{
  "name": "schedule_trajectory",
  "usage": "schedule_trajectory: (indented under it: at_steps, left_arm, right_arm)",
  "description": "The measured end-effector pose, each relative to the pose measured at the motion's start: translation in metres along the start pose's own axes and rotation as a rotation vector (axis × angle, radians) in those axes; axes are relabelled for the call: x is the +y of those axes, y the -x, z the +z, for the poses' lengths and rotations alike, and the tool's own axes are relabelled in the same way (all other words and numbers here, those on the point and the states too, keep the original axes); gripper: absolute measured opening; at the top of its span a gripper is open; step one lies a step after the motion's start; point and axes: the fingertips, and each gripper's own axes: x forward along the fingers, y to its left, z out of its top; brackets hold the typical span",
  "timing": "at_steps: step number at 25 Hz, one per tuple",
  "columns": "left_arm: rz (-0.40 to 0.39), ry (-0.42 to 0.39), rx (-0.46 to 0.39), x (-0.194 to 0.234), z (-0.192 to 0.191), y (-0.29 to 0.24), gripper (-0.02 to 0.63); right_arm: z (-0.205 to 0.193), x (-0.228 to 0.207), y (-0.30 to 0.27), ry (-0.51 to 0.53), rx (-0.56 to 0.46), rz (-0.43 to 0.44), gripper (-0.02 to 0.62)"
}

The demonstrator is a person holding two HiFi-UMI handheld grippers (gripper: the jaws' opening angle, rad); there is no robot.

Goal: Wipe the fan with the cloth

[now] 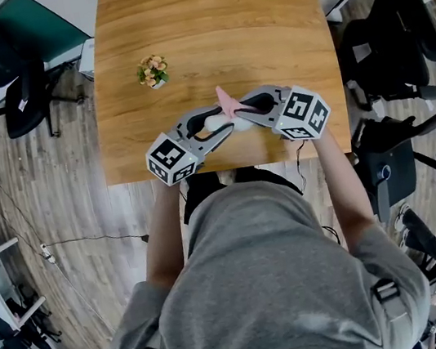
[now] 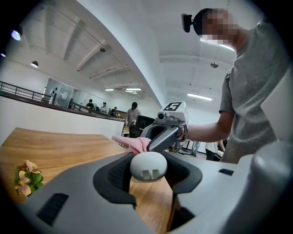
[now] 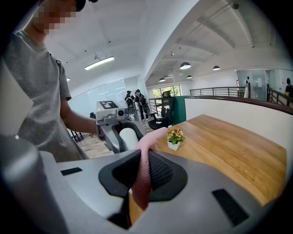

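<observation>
Your left claw [image 2: 149, 177] is closed most of the way on a small white rounded plastic fan [image 2: 147, 165]. The dark ribbed pads press against it from both sides, and its rounded end with two small slots faces back toward the claw's camera. From the head view, the left claw [image 1: 219, 120] reaches in from your left and holds the fan [image 1: 215, 119] at its tips, above the near edge of a light wooden table [image 1: 201, 23].

Your right claw [image 3: 144, 170] is pinched nearly shut on a pink knitted cloth [image 3: 143, 176]. The cloth hangs down below the pads, and a strip of it runs forward beyond the tips. That strip reaches toward the fan [image 3: 128, 137] held in the left claw [image 3: 120, 133] straight ahead. In the left gripper view, the right claw [image 2: 161, 139] points in from ahead and slightly right, with the cloth [image 2: 133, 144] bunched at its tips just behind the fan. Whether the cloth actually touches the fan I cannot tell. From the head view, the two claws meet tip to tip, the right claw [image 1: 242, 108] coming from your right and a peak of cloth [image 1: 227, 103] standing up where they meet.

A small potted plant with pale flowers [image 1: 153, 72] stands on the table beyond the left claw and well apart from it. From the right claw it sits ahead and slightly right [image 3: 174, 137]. Black office chairs [image 1: 392, 49] stand on the floor off to the right of the right claw.
</observation>
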Motion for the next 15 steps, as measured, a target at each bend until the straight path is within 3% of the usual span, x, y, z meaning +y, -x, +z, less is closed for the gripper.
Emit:
schedule_trajectory:
  at_steps: [15]
  left_arm:
    - [0.032, 0.018, -0.041, 0.009, 0.009, 0.016, 0.199]
  right_arm:
    - [-0.037, -0.015, 0.008, -0.069, 0.022, -0.077, 0.044]
